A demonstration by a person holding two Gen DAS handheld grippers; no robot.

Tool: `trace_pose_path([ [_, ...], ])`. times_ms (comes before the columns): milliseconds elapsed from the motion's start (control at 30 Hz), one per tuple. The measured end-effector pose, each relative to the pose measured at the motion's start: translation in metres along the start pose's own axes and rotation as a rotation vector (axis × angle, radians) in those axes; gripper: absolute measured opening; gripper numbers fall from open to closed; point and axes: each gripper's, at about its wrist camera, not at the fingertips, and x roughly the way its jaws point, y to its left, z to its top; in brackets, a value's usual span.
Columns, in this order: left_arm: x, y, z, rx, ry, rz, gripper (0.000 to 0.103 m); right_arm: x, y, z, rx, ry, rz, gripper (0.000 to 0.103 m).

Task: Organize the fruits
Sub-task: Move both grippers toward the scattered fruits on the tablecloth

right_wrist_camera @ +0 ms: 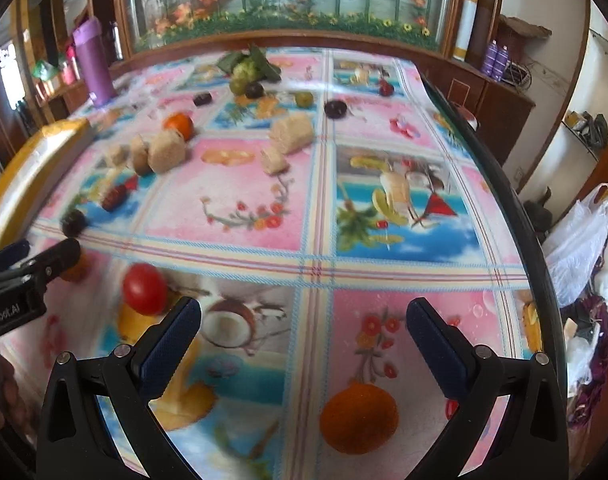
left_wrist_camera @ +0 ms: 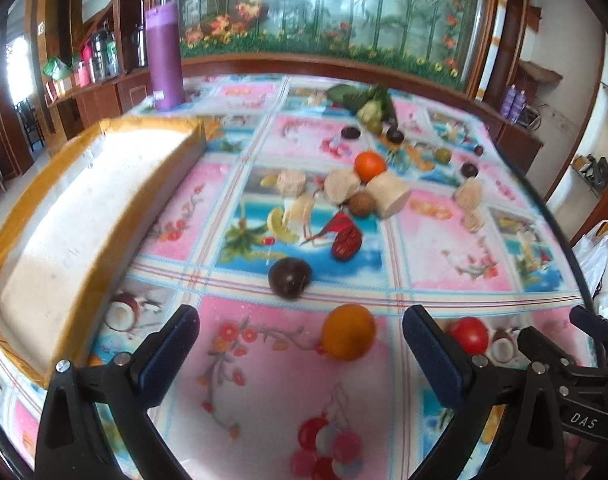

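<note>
Left wrist view: the left tongs [left_wrist_camera: 300,344] hang wide apart over the bench [left_wrist_camera: 264,380], gripping nothing. An orange fruit [left_wrist_camera: 348,332] sits on the flowered cloth right between the two blue pads, nearer the right one but touching neither. Just beyond it lies a dark plum [left_wrist_camera: 290,278], then a wrinkled red date [left_wrist_camera: 345,243]. Further back there's a cluster: pale cut chunks [left_wrist_camera: 387,196], a brown round fruit [left_wrist_camera: 361,204] and a second orange [left_wrist_camera: 369,165]. A red tomato [left_wrist_camera: 469,334] rests to the right, beside the right tongs [left_wrist_camera: 591,326] poking in at the edge. On the left stands a white foam box [left_wrist_camera: 76,216] with yellow tape on its rim, and a purple bottle [left_wrist_camera: 166,56] at the far side.

Right wrist view: the right tongs [right_wrist_camera: 304,334] are spread apart too, nothing between them. The tomato [right_wrist_camera: 144,289] lies just beyond the left pad; everything here is a bit blurred.
</note>
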Motion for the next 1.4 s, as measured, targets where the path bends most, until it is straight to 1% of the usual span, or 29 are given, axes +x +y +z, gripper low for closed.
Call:
trace_pose_path([
  [100, -0.019, 0.003, 0.005, 0.024, -0.028, -0.012, 0.103, -0.017, 0.005, 0.006, -0.001, -0.040, -0.001, 0.103],
  [167, -0.027, 0.005, 0.012, 0.028, -0.050, -0.007, 0.103, -0.029, 0.009, 0.009, 0.009, -0.064, 0.007, 0.103],
  [300, -0.042, 0.014, 0.019, 0.031, -0.101, 0.010, 0.103, -0.047, 0.022, 0.014, -0.011, -0.109, -0.032, 0.103],
  [367, -0.047, 0.019, 0.019, 0.032, -0.116, 0.007, 0.103, -0.054, 0.027, 0.015, -0.014, -0.119, -0.041, 0.103],
  [500, -0.053, 0.024, 0.019, 0.039, -0.141, 0.004, 0.103, -0.061, 0.035, 0.014, -0.006, -0.131, -0.048, 0.103],
  [833, -0.068, 0.031, 0.017, 0.057, -0.226, -0.003, 0.103, -0.074, 0.053, 0.008, 0.010, -0.195, -0.055, 0.103],
  [1000, -0.071, 0.031, 0.017, 0.074, -0.263, 0.004, 0.103, -0.074, 0.056, 0.007, 0.017, -0.199, -0.060, 0.103],
  [1133, -0.072, 0.032, 0.017, 0.077, -0.279, 0.003, 0.103, -0.074, 0.058, 0.007, 0.015, -0.204, -0.061, 0.103],
  [1400, -0.067, 0.036, 0.017, 0.068, -0.250, -0.007, 0.103, -0.071, 0.060, 0.006, 0.010, -0.193, -0.058, 0.103],
])
